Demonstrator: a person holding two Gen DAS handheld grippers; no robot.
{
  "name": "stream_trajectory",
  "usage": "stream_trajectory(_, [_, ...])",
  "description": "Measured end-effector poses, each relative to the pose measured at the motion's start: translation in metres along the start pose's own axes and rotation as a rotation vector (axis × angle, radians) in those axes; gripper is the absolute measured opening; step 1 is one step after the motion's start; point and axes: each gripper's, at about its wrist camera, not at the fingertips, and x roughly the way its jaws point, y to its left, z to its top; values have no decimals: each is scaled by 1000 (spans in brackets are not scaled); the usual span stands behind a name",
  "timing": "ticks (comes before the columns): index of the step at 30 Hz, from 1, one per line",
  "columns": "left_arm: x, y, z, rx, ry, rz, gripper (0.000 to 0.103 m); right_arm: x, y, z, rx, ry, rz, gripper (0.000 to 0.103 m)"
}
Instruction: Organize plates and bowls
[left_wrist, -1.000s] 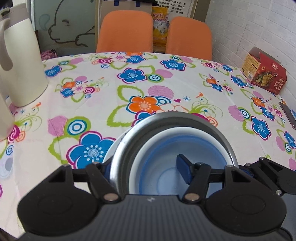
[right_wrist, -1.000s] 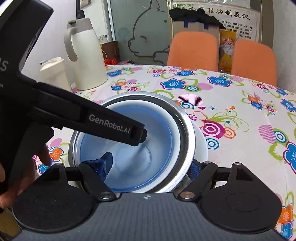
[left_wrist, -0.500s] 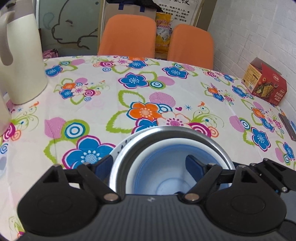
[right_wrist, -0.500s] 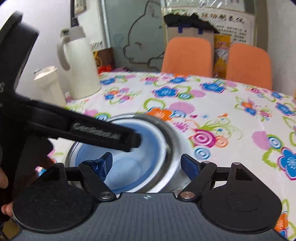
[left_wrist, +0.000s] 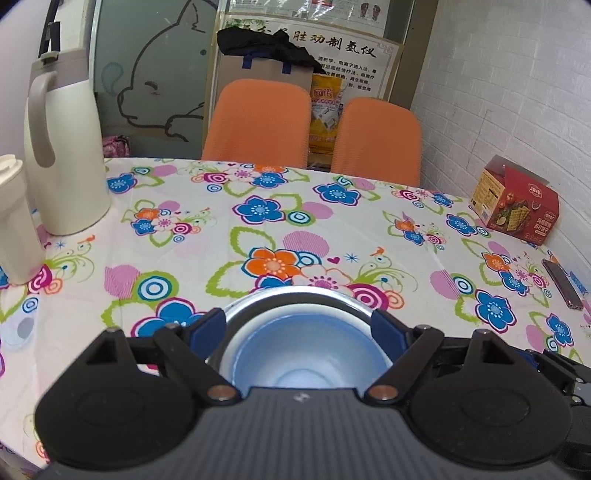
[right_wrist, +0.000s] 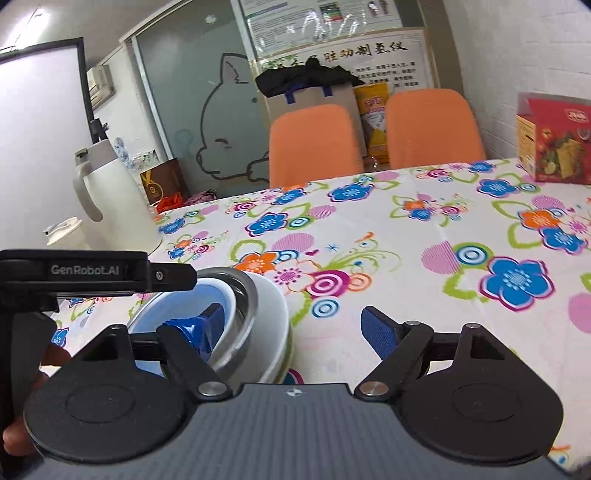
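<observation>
A stack of bowls sits on the flowered tablecloth: a blue bowl (left_wrist: 306, 354) nested in a steel bowl (left_wrist: 295, 295), and in the right wrist view a white bowl (right_wrist: 273, 314) under them. My left gripper (left_wrist: 297, 328) is open, its blue fingers wide on either side of the steel rim, touching nothing. My right gripper (right_wrist: 295, 328) is open too, to the right of the stack; its left finger overlaps the blue bowl (right_wrist: 177, 310) in view. The left gripper's black body (right_wrist: 96, 269) hangs over the stack, held by a hand (right_wrist: 14, 439).
A tall cream jug (left_wrist: 62, 147) and a white cup (left_wrist: 14, 221) stand at the left. A red carton (left_wrist: 517, 206) and a dark flat bar (left_wrist: 561, 284) lie at the right by the brick wall. Two orange chairs (left_wrist: 258, 122) stand behind the table.
My left gripper's fingers have spread from the steel bowl's rim and drawn back. My right gripper has pulled back and shifted right, away from the stack, which stays on the table.
</observation>
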Motion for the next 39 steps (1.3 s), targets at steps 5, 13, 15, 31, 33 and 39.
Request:
stream_trajectory(5, [-22, -19, -16, 21, -19, -15, 84, -24, -9, -11, 24, -25, -27, 68])
stream_trajectory(13, [-62, -42, -49, 46, -70, -12, 85, -67, -16, -39, 48, -75, -43, 68])
stream_trajectory(15, [-71, -49, -61, 56, -85, -1, 88, -78, -18, -49, 58, -90, -47, 68])
stream_trajectory(31, [-135, -99, -164, 156, -141, 19, 89, -163, -38, -125, 139, -185, -229, 69])
stream_trajectory(33, [-141, -100, -170, 156, -149, 18, 89, -164, -42, -125, 165, -170, -272, 69])
stream_trajectory(39, [-143, -104, -179, 178, -144, -8, 90, -166, -38, -131, 168, -137, -298, 69])
